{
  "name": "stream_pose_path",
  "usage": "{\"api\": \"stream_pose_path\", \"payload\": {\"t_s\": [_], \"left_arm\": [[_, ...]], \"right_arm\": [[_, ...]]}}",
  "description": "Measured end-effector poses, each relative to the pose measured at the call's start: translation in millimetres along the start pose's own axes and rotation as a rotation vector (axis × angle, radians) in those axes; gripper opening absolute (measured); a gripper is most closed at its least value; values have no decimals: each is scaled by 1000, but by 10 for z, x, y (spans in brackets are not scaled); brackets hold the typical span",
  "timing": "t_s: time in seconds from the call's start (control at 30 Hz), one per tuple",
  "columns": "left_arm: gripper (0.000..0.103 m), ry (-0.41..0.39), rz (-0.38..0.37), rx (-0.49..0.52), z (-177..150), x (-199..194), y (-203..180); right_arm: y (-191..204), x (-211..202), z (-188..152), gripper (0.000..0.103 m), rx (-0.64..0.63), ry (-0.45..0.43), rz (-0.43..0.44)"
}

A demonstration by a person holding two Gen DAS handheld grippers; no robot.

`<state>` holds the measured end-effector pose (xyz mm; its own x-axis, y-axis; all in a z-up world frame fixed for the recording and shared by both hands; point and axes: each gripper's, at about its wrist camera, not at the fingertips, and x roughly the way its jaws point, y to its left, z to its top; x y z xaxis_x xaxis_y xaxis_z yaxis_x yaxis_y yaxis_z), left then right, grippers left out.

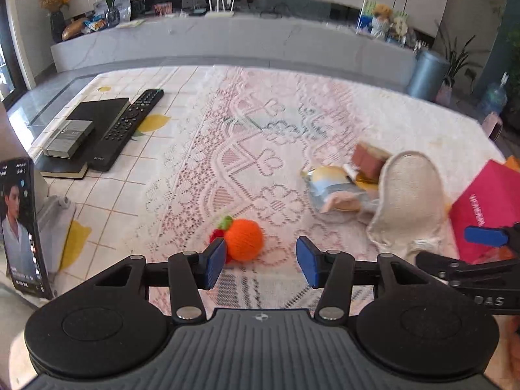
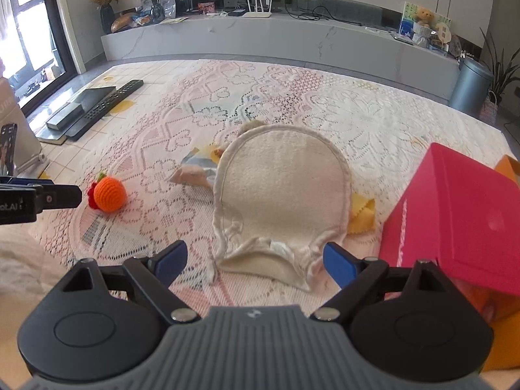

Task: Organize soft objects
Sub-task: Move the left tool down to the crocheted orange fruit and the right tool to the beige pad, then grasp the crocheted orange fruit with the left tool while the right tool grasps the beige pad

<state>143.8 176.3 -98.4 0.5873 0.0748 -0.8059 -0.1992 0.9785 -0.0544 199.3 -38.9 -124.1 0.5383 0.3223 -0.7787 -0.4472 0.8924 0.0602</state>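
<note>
A wide tabletop (image 2: 373,113) covered in pale pink lace stretches ahead, with a long open run of bare cloth across its middle and far side. Its far edge meets a strip of grey floor before a low white cabinet (image 2: 260,39). Along the left edge lie a black remote control (image 1: 130,128) and a dark book (image 1: 97,113) with a small grey box (image 1: 70,138) on top; a phone (image 1: 22,227) stands upright at the near left. A bright pink box (image 2: 455,214) crowds the right side. The left gripper (image 1: 260,260) hovers over the cloth with its jaws spread and nothing between them; a crocheted orange ball (image 1: 243,239) with a green and red tip sits just beyond its left pad. The right gripper (image 2: 256,260) has its jaws spread wide on either side of the gathered opening of a cream cloth cap (image 2: 279,201), which lies flat, rounded and stitched around its rim. Whether the pads touch the cap cannot be told. A yellow cloth (image 2: 360,214) peeks out beside the cap, and a blue and peach soft toy (image 1: 334,191) lies behind it.
</note>
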Motion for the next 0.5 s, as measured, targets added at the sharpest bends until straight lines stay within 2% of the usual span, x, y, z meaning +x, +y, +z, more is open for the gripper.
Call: {"api": "stream_pose_path", "payload": {"t_s": [0.07,0.23,0.4,0.5], "left_arm": [[60,64,-8,4,91,185,37],[62,196,96,5,178,649,35],[68,186,92,-39,165,793,95],[65,183,71,-70,143,816,118]], "right_arm": [[-8,69,45,90,4,8,-5],[-43,219,103,92,10,33,-25],[-76,415,113,97,24,90,-39],[-71,559,114,97,28,135,-38]]}}
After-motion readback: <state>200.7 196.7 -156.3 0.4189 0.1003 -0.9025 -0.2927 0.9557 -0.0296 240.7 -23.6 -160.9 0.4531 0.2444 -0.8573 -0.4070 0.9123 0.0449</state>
